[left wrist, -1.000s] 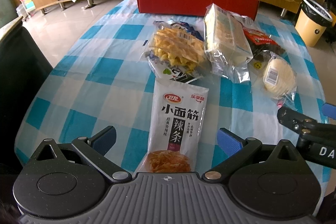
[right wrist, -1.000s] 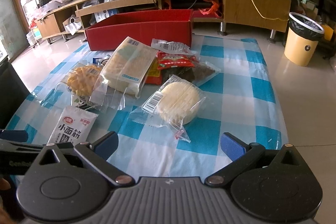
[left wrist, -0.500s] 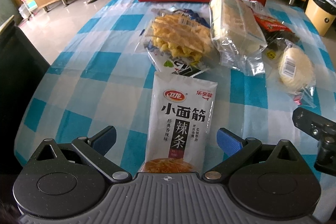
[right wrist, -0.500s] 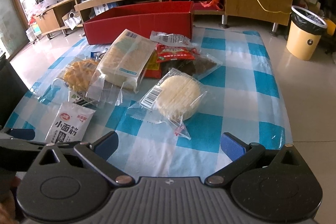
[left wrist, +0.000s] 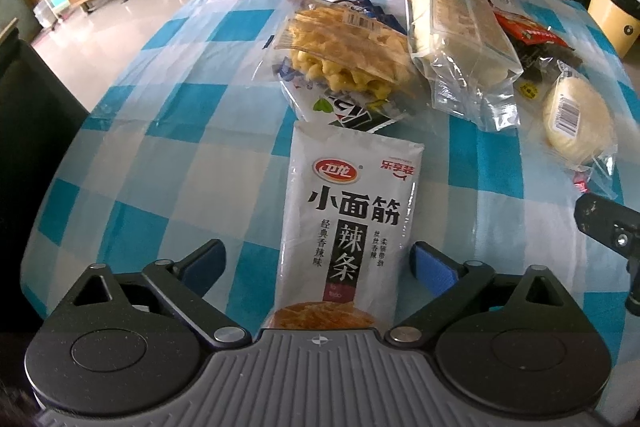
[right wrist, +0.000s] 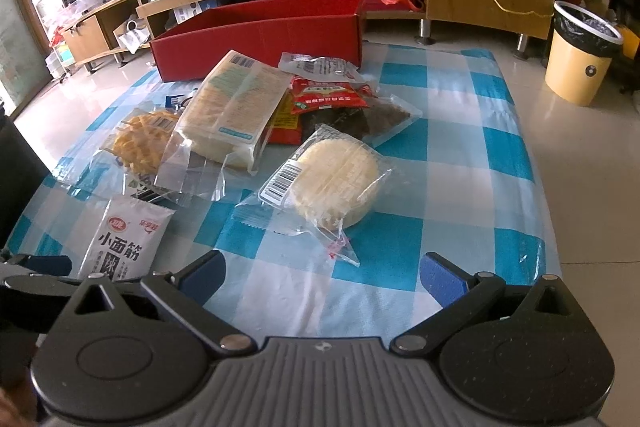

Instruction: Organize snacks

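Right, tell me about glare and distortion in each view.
Left wrist: fisheye bows the checked tablecloth; glare streaks the white spicy-strip packet and the clear bread bag. Right wrist: window light washes out the floor; the round cake's wrapper stays sharp.

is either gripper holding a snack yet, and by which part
Nothing is held. The left gripper has been closing around the white spicy-strip packet's lower end, pads not touching. The right gripper is open, empty.

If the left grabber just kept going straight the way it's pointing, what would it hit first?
Most likely the white spicy-strip packet. It lies flat on the checked tablecloth, between the left gripper's blue fingers, which have just been closing slightly but are not touching it. Depth is hard to judge.
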### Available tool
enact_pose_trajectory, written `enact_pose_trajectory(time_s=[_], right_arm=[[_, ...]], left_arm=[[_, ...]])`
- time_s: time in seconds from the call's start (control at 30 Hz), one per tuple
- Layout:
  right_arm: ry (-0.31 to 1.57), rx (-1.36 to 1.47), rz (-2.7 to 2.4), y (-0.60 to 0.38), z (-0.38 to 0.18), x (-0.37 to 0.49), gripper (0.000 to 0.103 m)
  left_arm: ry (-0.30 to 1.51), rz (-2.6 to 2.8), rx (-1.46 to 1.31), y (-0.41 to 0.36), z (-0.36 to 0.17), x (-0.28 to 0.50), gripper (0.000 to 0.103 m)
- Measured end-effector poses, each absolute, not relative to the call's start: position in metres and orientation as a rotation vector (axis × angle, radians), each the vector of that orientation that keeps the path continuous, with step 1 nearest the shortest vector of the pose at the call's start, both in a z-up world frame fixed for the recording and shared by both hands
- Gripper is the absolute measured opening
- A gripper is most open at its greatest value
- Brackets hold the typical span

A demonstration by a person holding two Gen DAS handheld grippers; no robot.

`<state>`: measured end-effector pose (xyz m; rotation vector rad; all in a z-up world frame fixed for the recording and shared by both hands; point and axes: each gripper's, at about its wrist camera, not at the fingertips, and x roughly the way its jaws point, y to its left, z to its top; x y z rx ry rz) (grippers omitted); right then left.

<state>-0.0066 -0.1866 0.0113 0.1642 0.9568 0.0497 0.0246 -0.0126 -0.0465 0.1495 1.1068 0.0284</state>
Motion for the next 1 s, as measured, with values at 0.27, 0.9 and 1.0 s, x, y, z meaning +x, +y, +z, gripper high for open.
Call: enact_pose_trajectory(time_s=[0.27,0.9,1.0], right_arm=[[0.971,0.155,0.043,-0.186,0.01,-0.006,0.103],[0.952,0.126,0.046,-0.185,0.021,-0.005,0.103],[0.961,0.113,0.041,-0.182,0.017,-0.002,0.103]], left_arm=[[1.108,-0.052,0.099,-0.013,-0.042,0.02,0.069],[1.093,-0.062,0.08,-0.003,-0.026,0.016,0.048],[1.116,-0.076,0.065,-0.002,-0.032,0.017,0.048]])
